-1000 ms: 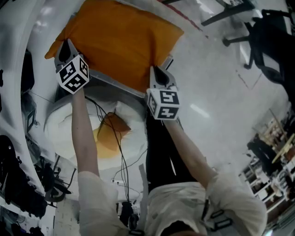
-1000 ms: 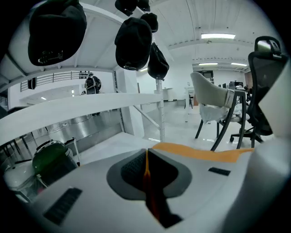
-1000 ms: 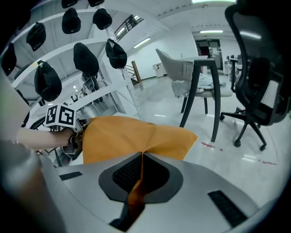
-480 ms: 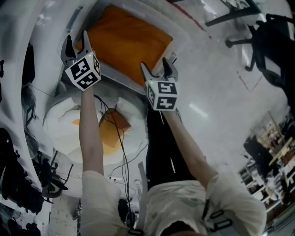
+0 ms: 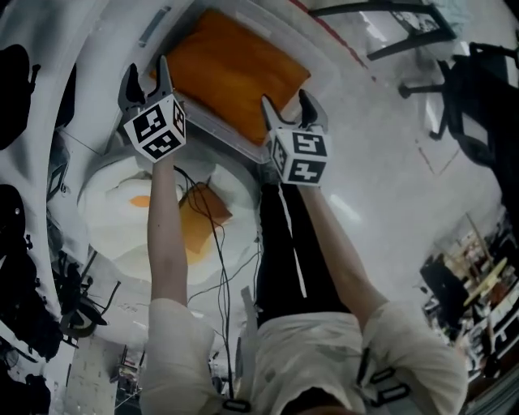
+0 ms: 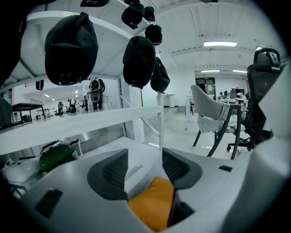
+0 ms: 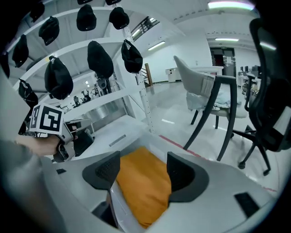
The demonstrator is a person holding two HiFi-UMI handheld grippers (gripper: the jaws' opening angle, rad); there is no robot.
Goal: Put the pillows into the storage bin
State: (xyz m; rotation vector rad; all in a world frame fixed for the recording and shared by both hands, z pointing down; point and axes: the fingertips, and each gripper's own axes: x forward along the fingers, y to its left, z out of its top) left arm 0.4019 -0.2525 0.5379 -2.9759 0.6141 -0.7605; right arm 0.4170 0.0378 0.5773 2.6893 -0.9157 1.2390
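orange pillow [image 5: 235, 69] in bin [image 5: 217, 131], glossy floor [image 5: 373, 154]

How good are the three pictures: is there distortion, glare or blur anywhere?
Head view: dim, low contrast, glare streaks on the floor; the orange pillow is sharp. Left gripper view: fisheye bends the shelf; black corners. Right gripper view: same fisheye; the ceiling lamp is blown out.

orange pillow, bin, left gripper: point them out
orange pillow [image 5: 235, 73], head view, middle of its top
bin [image 5: 227, 139], head view, near rim
left gripper [image 5: 147, 68], head view, midway between its jaws
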